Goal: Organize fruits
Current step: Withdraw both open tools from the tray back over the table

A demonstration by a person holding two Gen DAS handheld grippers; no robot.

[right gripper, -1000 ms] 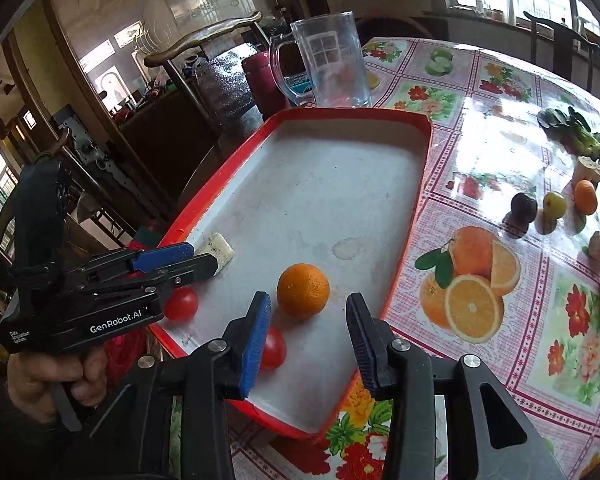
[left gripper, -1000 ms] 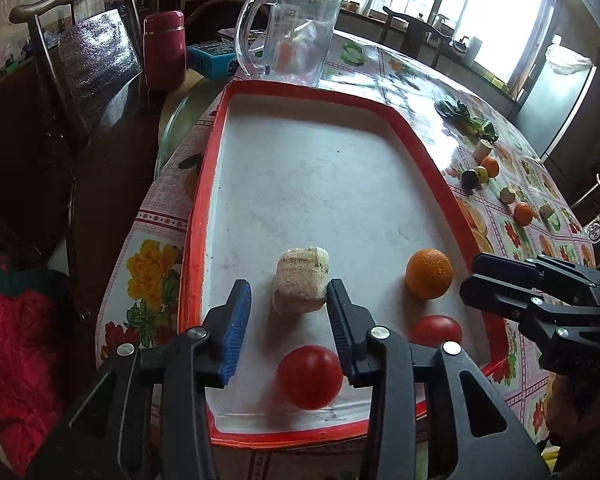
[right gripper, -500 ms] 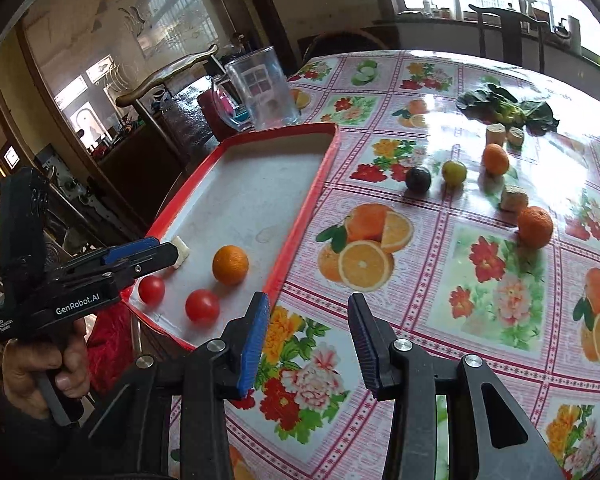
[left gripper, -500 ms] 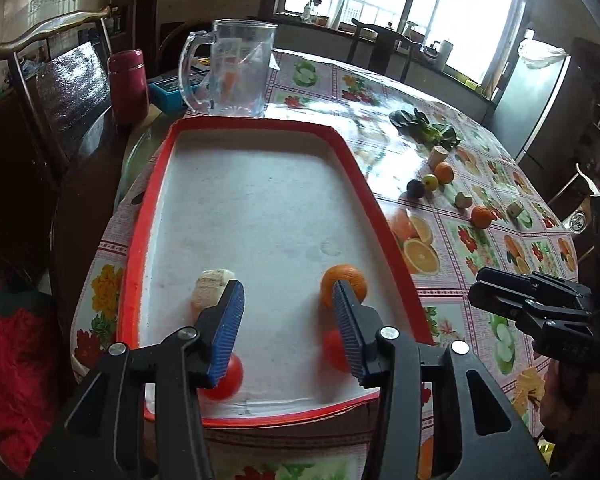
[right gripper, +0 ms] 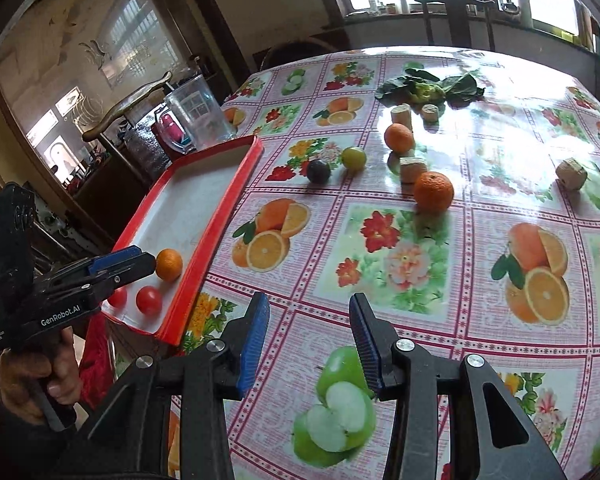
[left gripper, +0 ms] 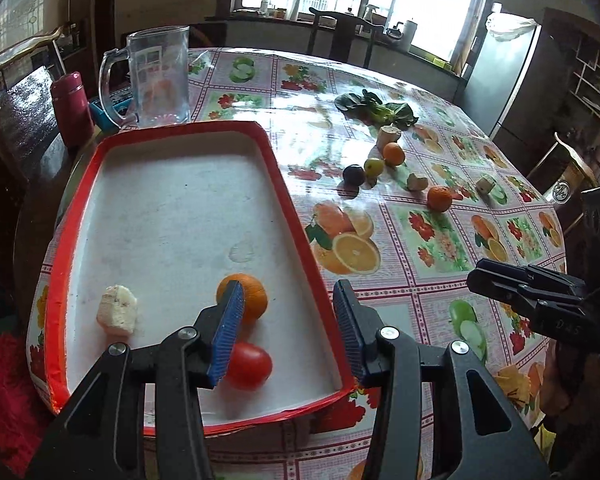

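Both the left gripper [left gripper: 288, 328] and the right gripper [right gripper: 304, 344] hung released, empty; loose oranges [right gripper: 433, 191] waited at one o'clock of the red tray [left gripper: 288, 196].

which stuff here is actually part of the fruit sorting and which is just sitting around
Part of the job:
- red tray
- orange in the tray
- tomatoes in the tray
- two oranges on the table
- dark plum
- green fruit

Lying about:
- clear jug
- red flask
- leafy greens
- pale cut chunks
- chair
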